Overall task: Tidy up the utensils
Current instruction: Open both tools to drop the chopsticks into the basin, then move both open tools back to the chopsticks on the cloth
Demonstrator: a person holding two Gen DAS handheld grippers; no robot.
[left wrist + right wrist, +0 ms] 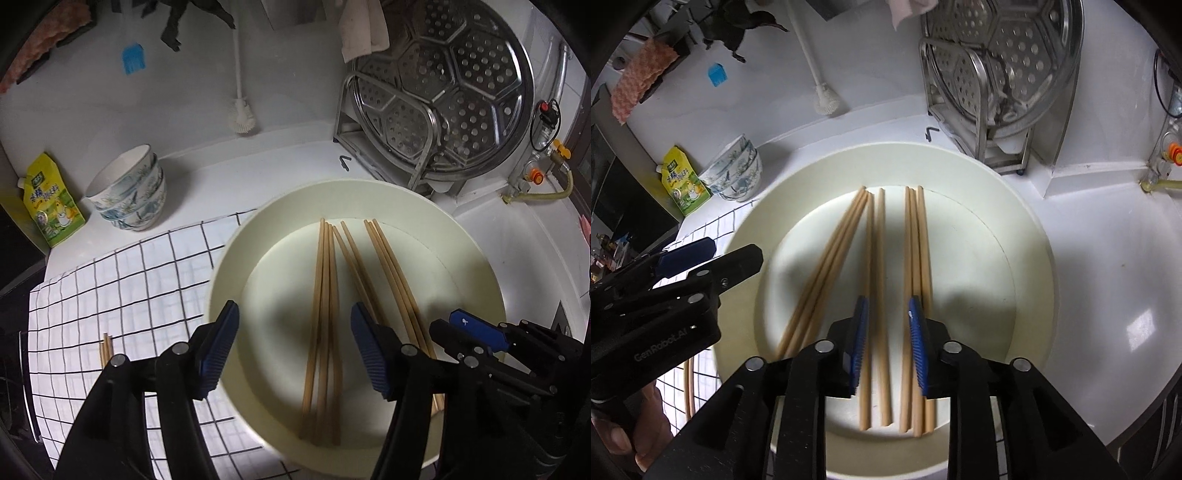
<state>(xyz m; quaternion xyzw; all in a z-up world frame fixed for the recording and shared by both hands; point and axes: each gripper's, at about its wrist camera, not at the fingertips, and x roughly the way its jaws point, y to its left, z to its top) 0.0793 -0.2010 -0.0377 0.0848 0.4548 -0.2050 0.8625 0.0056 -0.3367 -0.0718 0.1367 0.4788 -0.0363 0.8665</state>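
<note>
Blue-padded left gripper [295,347], right gripper [886,343], angled down, apart

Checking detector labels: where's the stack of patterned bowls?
Stack of patterned bowls: left side of both wrist views, on the white counter, between the yellow-green pouch and the big cream dish.

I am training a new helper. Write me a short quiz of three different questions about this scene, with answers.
1. True or false: the wooden chopsticks lie inside the white basin.
2. Multiple choice: what stands beside the yellow pouch? A) stacked patterned bowls B) a kettle C) a pan
3. Fill in: neither the left gripper nor the right gripper holds a ____.

Key: 1 true; 2 A, the bowls; 3 chopstick, the fingers stand apart.
</note>
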